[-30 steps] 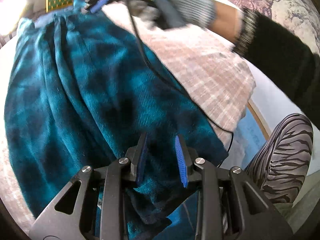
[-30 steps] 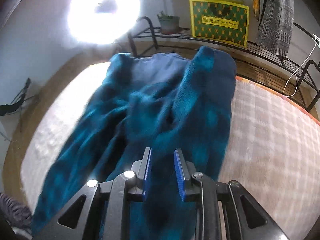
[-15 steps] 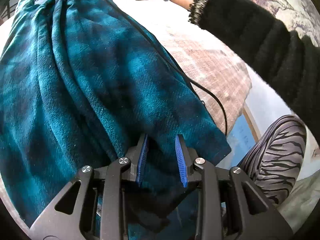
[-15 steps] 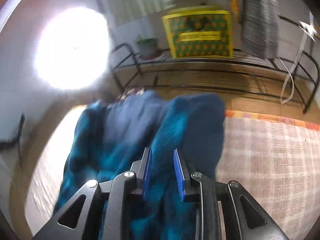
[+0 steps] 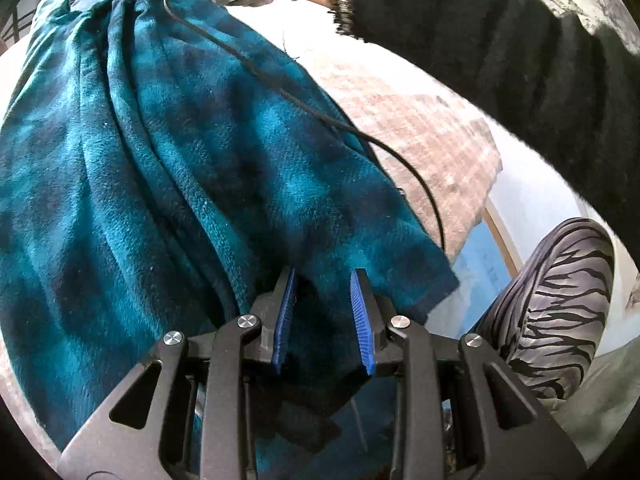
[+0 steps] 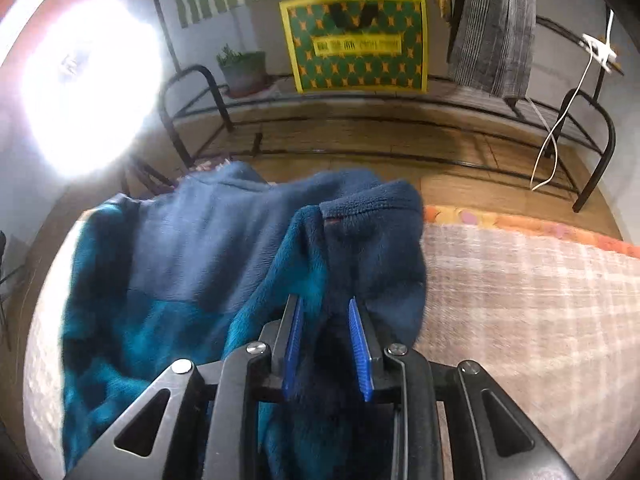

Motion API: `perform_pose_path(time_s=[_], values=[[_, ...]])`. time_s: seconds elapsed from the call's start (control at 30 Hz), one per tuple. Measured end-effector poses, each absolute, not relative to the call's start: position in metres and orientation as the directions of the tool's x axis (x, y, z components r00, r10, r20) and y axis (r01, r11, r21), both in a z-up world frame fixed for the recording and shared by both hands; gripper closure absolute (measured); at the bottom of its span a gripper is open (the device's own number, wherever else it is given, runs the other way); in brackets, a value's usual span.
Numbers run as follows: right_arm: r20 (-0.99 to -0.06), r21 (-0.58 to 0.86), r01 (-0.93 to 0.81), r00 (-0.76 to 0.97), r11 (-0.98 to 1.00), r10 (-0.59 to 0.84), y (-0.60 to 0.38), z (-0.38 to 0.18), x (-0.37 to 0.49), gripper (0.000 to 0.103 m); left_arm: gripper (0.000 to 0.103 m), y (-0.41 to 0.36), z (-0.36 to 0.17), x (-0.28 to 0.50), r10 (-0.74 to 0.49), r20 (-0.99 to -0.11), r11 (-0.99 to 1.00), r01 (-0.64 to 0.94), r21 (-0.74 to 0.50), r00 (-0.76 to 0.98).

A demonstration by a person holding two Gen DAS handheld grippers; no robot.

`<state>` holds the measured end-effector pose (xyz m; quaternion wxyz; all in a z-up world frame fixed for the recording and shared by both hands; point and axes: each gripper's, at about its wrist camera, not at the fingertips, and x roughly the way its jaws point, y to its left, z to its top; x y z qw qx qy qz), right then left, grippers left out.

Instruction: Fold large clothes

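Fleece garment (image 5: 168, 168), teal with dark checks and a navy band, covers most of the left and centre of the left wrist view and lies along a bed with a pale plaid cover (image 5: 432, 132). In the right wrist view its navy end (image 6: 372, 236) is bunched up at frame centre, near the bed's far edge.

Left gripper (image 5: 324, 312), bottom centre of its view, has its blue pads closed down on a thick fold at the garment's near hem; the jaws stand narrow, with cloth filling the gap. Right gripper (image 6: 326, 344), bottom centre of its own view, is likewise clamped on a doubled navy layer, with a narrow gap packed with fabric.

Risks, as a judgement:
- Thick pile may slip from either grip if the cloth is pulled taut, because only an edge fold is pinched.
- Uneven tension between the two ends would skew the fold line.
- A black cable (image 5: 304, 108) trails across the garment from upper centre to right of frame and could be caught under a fold.

Surroundings: the person's black sleeve (image 5: 500, 48) crosses the upper right and their striped trouser leg (image 5: 556, 312) stands at lower right. In the right wrist view, a metal rack (image 6: 400, 120) beyond the bed carries a yellow-green box (image 6: 356, 40), a potted plant (image 6: 244, 68) and hanging grey cloth (image 6: 492, 20). A bright lamp (image 6: 88, 80) glares at upper left.
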<state>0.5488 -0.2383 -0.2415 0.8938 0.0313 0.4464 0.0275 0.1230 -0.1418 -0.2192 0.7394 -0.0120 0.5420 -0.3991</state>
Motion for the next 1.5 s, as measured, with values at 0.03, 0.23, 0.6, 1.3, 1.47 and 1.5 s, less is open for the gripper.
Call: perform_pose_path(time_s=[0.03,0.23,0.6,1.3,1.47,1.5], values=[[-0.787,0.084,-0.024,0.611,0.996,0.081,-0.239,-0.230,0.539,0.079,0.075,-0.139,-0.215,0.120,-0.610,-0.785,0.677,0.582,-0.450,0.103],[-0.711,0.209,-0.093,0.669,0.973,0.217,-0.243,-0.147,0.446,0.076,0.075,-0.108,-0.185,0.105,-0.662,-0.725,0.651,0.627,-0.429,0.190],[-0.615,0.234,-0.221,0.721,0.947,0.320,-0.216,-0.044,0.241,0.070,0.075,-0.032,-0.166,0.070,-0.619,-0.660,0.767,0.506,-0.393,0.425],[-0.889,0.184,-0.255,0.369,0.949,0.271,-0.157,-0.267,0.073,0.081,0.075,-0.051,-0.227,0.067,-0.488,-0.790,0.840,0.446,-0.308,0.372],[-0.836,0.268,-0.242,0.422,0.932,0.350,-0.183,-0.236,0.052,0.064,0.056,-0.015,-0.197,0.056,-0.512,-0.745,0.846,0.401,-0.352,0.427],[-0.824,0.282,-0.221,0.442,0.933,0.354,-0.190,-0.231,0.050,0.059,0.047,-0.006,-0.193,0.056,-0.510,-0.737,0.851,0.383,-0.359,0.443]])
